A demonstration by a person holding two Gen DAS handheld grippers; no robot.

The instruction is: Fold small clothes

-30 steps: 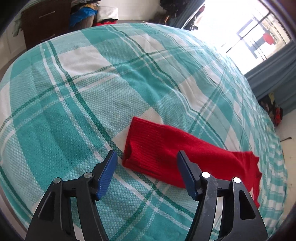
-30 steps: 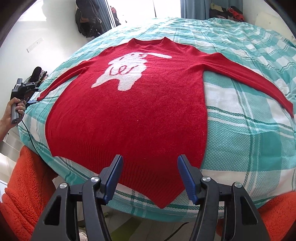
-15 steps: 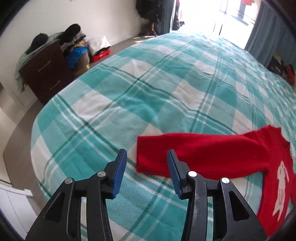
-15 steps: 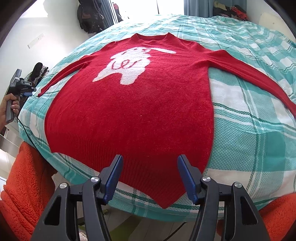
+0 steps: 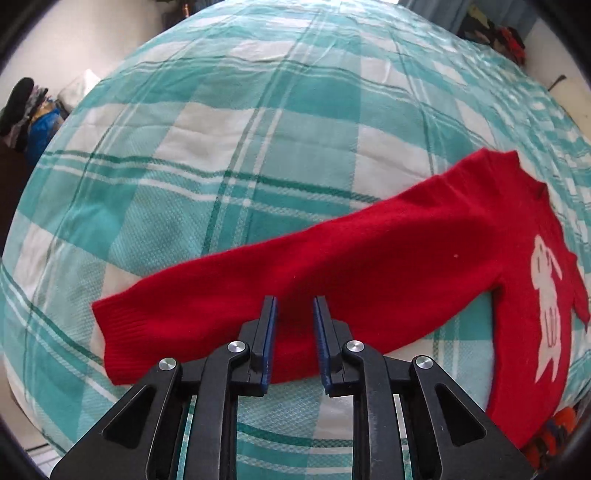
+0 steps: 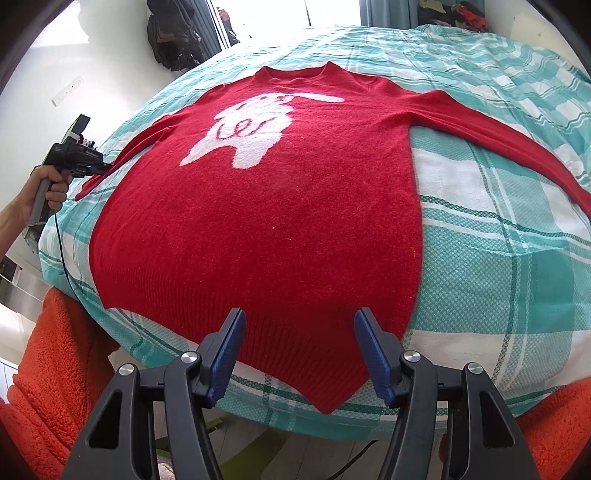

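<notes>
A red sweater [image 6: 280,206] with a white animal print lies flat, face up, on a teal plaid bedspread [image 6: 498,258], both sleeves spread out. My left gripper [image 5: 294,306] is over the lower edge of the left sleeve [image 5: 332,266], near the cuff; its jaws stand narrowly apart with red knit between them, and I cannot tell if they pinch it. That gripper also shows at the far left of the right wrist view [image 6: 79,157], at the sleeve end. My right gripper [image 6: 300,325] is open and empty, just above the sweater's ribbed hem.
The bed's edge is close below both grippers. An orange fleece garment [image 6: 48,369] shows at the bottom corners of the right wrist view. A dark dresser with piled clothes [image 5: 22,110] stands beyond the bed's left side. Curtains and a bright window [image 6: 295,14] are at the far end.
My left gripper has moved in over the left sleeve and its jaws have narrowed from wide open to a small gap. My right gripper has stayed open at the hem.
</notes>
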